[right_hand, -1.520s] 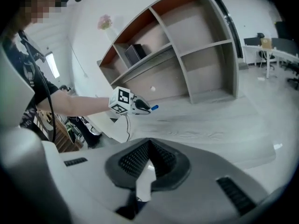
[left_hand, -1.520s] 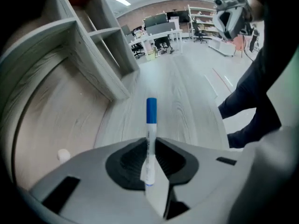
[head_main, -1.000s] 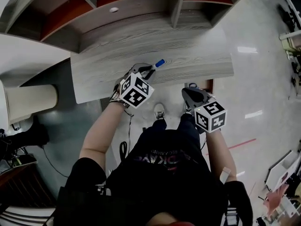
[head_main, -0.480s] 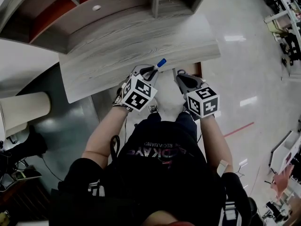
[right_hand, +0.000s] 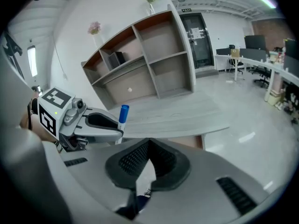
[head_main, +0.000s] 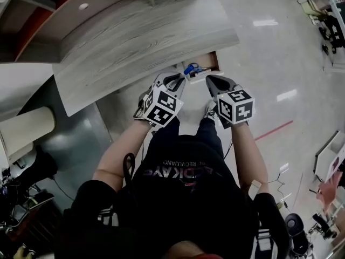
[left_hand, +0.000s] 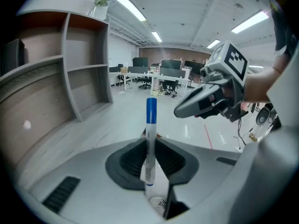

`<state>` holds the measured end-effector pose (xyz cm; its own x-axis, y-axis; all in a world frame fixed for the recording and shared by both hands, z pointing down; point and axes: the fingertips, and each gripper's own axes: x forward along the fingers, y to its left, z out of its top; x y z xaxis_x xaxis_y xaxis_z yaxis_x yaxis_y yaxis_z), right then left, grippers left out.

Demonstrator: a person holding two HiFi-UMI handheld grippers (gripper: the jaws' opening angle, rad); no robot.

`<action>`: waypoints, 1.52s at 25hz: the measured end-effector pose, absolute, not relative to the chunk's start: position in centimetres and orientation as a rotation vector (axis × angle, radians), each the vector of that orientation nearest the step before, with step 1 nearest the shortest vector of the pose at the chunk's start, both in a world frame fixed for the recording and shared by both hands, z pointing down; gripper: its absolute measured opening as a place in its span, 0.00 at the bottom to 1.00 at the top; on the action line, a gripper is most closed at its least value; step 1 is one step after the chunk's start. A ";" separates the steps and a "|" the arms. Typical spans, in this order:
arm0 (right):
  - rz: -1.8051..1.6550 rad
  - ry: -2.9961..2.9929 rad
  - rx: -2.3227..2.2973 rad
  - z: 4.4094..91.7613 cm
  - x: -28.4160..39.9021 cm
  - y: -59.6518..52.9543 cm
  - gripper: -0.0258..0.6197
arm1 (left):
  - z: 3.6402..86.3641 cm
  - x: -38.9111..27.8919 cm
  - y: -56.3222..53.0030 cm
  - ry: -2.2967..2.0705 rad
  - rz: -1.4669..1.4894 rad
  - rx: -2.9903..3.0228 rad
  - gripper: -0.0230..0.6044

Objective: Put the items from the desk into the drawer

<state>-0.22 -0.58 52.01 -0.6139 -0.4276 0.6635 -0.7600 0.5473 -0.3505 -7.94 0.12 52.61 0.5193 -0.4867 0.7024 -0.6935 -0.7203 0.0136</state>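
Note:
My left gripper point(head_main: 180, 81) is shut on a white marker with a blue cap point(left_hand: 150, 125), which stands upright between its jaws. In the head view the marker's cap point(head_main: 190, 69) pokes out over the open drawer point(head_main: 209, 62) under the desk's front edge. My right gripper point(head_main: 212, 82) hangs just right of it, at the drawer's front, jaws together with nothing between them. The right gripper view shows the left gripper point(right_hand: 105, 124), the marker's cap point(right_hand: 124, 113) and the grey wood desk point(right_hand: 177, 115) behind. What lies inside the drawer is hard to make out.
A shelf unit point(right_hand: 140, 59) with open compartments stands along the desk's back. A pale cylinder point(head_main: 24, 131) sits on the floor at the left. The person's legs and shoes point(head_main: 210, 111) are right below the drawer. Glossy floor spreads out to the right.
The drawer now shows further out from under the desk. My left gripper has carried the marker right, to the drawer's opening. The right gripper has stayed by the drawer front.

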 end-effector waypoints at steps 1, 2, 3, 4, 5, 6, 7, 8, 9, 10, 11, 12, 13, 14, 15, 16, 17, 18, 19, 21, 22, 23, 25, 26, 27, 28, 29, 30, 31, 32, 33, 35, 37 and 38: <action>0.878 -2.268 0.958 52.4 0.6 -0.3 0.06 | 53.1 -7.0 0.3 -0.983 1.019 2.471 0.15; 0.891 -2.262 0.956 52.9 1.1 0.0 0.06 | 53.7 -6.3 0.5 -0.981 1.035 2.472 0.15; 0.902 -2.257 0.955 53.4 1.6 0.3 0.06 | 54.2 -5.8 0.7 -0.981 1.050 2.473 0.15; 0.912 -2.251 0.955 53.8 1.9 0.6 0.06 | 54.7 -5.4 0.9 -0.983 1.061 2.473 0.15; 0.921 -2.246 0.956 54.2 2.3 0.7 0.06 | 55.2 -4.9 0.9 -0.987 1.068 2.472 0.15; 0.927 -2.242 0.958 54.7 2.7 0.8 0.06 | 55.7 -4.4 0.9 -0.994 1.076 2.469 0.15; 0.932 -2.239 0.960 55.1 3.1 0.7 0.06 | 56.2 -3.9 0.8 -1.005 1.085 2.463 0.15; 0.935 -2.237 0.960 55.5 3.4 0.6 0.06 | 56.8 -3.5 0.6 -1.018 1.094 2.453 0.15; 0.938 -2.235 0.960 56.0 3.7 0.4 0.06 | 57.5 -3.2 0.4 -1.031 1.101 2.439 0.15; 0.941 -2.233 0.959 56.5 3.8 0.3 0.06 | 58.2 -3.0 0.1 -1.043 1.102 2.423 0.15; 0.944 -2.231 0.960 57.0 3.9 0.1 0.06 | 58.9 -2.8 -0.1 -1.054 1.101 2.407 0.15; 0.949 -2.229 0.961 57.4 4.0 0.0 0.06 | 59.4 -2.7 -0.3 -1.064 1.101 2.392 0.15; 0.955 -2.227 0.964 57.8 4.1 -0.1 0.06 | 59.9 -2.6 -0.5 -1.071 1.106 2.382 0.15; 0.961 -2.226 0.968 58.0 4.1 -0.2 0.06 | 60.3 -2.4 -0.6 -1.074 1.118 2.380 0.15; 0.968 -2.224 0.972 58.3 4.2 -0.2 0.06 | 60.6 -2.3 -0.8 -1.073 1.140 2.384 0.15; 0.975 -2.221 0.974 58.5 4.2 -0.2 0.06 | 61.0 -2.2 -0.9 -1.071 1.169 2.392 0.15; 0.982 -2.218 0.975 58.8 4.1 -0.2 0.06 | 61.3 -2.2 -1.1 -1.068 1.201 2.399 0.15; 0.990 -2.215 0.973 59.0 4.1 -0.1 0.06 | 61.7 -2.3 -1.3 -1.065 1.231 2.403 0.15; 0.997 -2.213 0.970 59.2 4.0 -0.1 0.06 | 62.0 -2.4 -1.5 -1.063 1.257 2.403 0.15; 1.011 -2.209 0.963 59.5 3.8 0.1 0.06 | 62.7 -2.8 -1.9 -1.065 1.297 2.398 0.15; 1.018 -2.206 0.961 59.7 3.7 0.2 0.06 | 63.0 -3.0 -2.2 -1.066 1.313 2.395 0.15; 1.024 -2.202 0.959 59.9 3.6 0.3 0.06 | 63.4 -3.3 -2.4 -1.067 1.327 2.391 0.15; 1.036 -2.197 0.956 60.3 3.6 0.4 0.06 | 64.4 -3.6 -2.8 -1.065 1.355 2.382 0.15; 1.042 -2.196 0.955 60.5 3.8 0.5 0.06 | 64.9 -3.6 -3.0 -1.063 1.368 2.375 0.15; 1.047 -2.194 0.954 60.7 4.0 0.4 0.06 | 65.5 -3.4 -3.2 -1.060 1.382 2.367 0.15; 1.053 -2.192 0.952 61.0 4.4 0.4 0.06 | 66.2 -3.2 -3.5 -1.056 1.397 2.358 0.15; 1.059 -2.190 0.949 61.2 4.9 0.4 0.06 | 66.8 -2.8 -3.7 -1.050 1.414 2.348 0.15; 1.065 -2.189 0.944 61.5 5.4 0.3 0.06 | 67.6 -2.4 -3.9 -1.040 1.431 2.337 0.15; 1.070 -2.188 0.939 61.8 5.9 0.2 0.06 | 68.3 -2.0 -4.1 -1.031 1.443 2.323 0.15; 1.074 -2.187 0.934 62.0 6.3 0.1 0.06 | 68.9 -1.6 -4.3 -1.023 1.450 2.309 0.15; 1.077 -2.186 0.929 62.2 6.6 0.0 0.06 | 69.4 -1.4 -4.5 -1.018 1.454 2.296 0.15; 1.078 -2.186 0.922 62.3 6.6 -0.1 0.06 | 69.8 -1.5 -4.6 -1.016 1.465 2.277 0.15; 1.074 -2.186 0.918 62.0 6.1 0.1 0.06 | 69.9 -2.1 -4.5 -1.017 1.474 2.264 0.15; 1.071 -2.185 0.917 61.9 5.9 0.2 0.06 | 70.0 -2.4 -4.3 -1.017 1.475 2.257 0.15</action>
<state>5.89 0.20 61.92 -0.6265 -0.3379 0.7023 -0.7621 0.4543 -0.4613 -2.36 -4.29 69.95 0.2398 -0.4123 0.8789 -0.6750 -0.7215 -0.1542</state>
